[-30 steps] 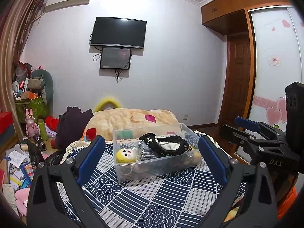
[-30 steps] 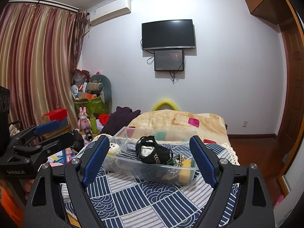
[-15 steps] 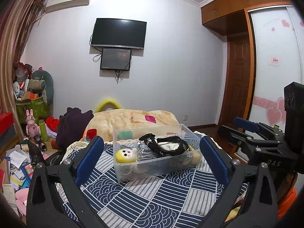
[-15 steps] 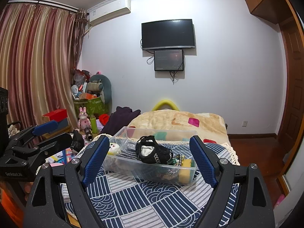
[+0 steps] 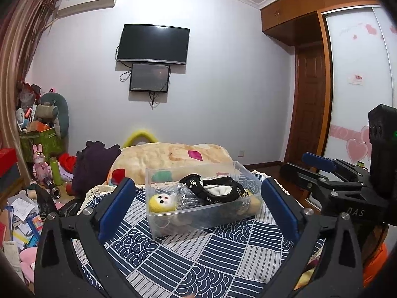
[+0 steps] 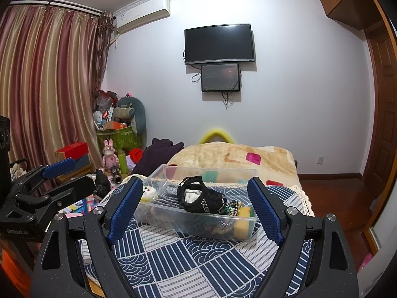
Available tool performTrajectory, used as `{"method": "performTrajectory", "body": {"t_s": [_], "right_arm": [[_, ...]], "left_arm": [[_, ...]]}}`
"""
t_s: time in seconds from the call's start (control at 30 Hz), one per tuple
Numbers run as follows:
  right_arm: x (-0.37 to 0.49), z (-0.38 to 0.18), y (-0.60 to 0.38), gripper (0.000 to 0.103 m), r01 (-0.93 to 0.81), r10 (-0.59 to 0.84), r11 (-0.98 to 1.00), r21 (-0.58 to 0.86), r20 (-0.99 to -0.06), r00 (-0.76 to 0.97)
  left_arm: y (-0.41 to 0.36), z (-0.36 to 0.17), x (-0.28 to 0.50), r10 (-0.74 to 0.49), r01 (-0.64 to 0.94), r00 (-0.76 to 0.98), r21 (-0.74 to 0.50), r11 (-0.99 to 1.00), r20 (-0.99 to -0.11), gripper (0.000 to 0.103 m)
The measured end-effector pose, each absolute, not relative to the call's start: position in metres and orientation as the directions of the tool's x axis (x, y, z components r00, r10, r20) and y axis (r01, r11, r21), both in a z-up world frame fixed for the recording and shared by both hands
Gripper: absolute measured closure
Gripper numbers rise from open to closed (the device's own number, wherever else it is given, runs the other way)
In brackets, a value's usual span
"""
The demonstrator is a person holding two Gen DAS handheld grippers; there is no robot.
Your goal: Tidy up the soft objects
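Note:
A clear plastic bin [image 5: 158, 226] [image 6: 158, 217] stands on a blue-and-white patterned cloth [image 5: 198, 258] [image 6: 188, 255]. It holds a yellow-haired doll [image 5: 161, 202] [image 6: 148, 193], grey knit fabric [image 6: 167, 196], a black-and-white slipper [image 5: 215, 192] [image 6: 198, 198] on top, and a yellow sponge [image 6: 243, 226]. My left gripper [image 5: 198, 204] is open and empty, short of the bin. My right gripper [image 6: 196, 206] is open and empty, also short of it. Each gripper shows at the edge of the other's view.
A beige blanket [image 5: 173, 156] lies behind the bin with a dark purple garment [image 5: 91, 164] beside it. Toys, boxes and papers clutter the floor at left [image 5: 22, 213]. A wooden door [image 5: 310, 104] and wardrobe stand at right.
Both grippers stay open and almost still; the left view drifts very slightly. Nothing in the bin has moved.

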State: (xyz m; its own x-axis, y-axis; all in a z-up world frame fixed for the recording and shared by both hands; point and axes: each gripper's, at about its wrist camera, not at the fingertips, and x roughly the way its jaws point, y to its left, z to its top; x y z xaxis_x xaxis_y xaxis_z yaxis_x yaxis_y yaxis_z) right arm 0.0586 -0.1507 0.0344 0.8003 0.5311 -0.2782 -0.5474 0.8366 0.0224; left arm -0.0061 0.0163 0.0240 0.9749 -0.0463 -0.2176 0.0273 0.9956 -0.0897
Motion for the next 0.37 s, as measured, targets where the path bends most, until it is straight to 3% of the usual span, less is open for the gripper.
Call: {"method": "performTrajectory", "body": {"t_s": [0.37], "right_arm": [[0.0573,0.0320,-0.1482,0.018,-0.550,0.531,0.835,0.019,-0.287,0.797]], "left_arm": [[0.0202,0.0225,-0.0032,-0.065,0.036,0.970,-0.124,0.992,-0.234,0.001]]}}
